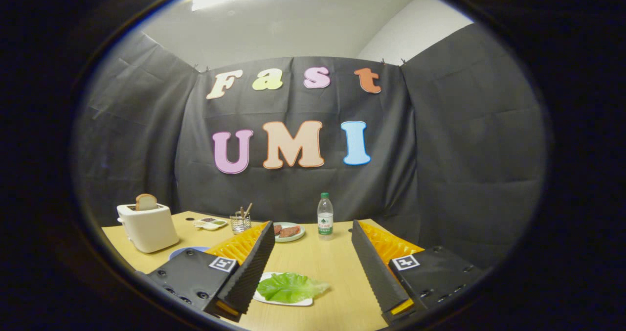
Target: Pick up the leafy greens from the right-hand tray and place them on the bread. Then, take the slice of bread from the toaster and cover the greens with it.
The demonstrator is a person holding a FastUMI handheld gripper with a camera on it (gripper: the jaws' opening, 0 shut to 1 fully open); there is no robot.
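Here the jaws gape empty; one hides part of the greens' tray [274, 299].

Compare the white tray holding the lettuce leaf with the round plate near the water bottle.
The white tray lies between the fingers of the open tool; the round plate sits beyond them, beside the water bottle. The tray looks rectangular and white; the plate is round and pale greenish. The tray carries a green lettuce leaf; the plate carries reddish-brown pieces. Both rest flat on the wooden table.
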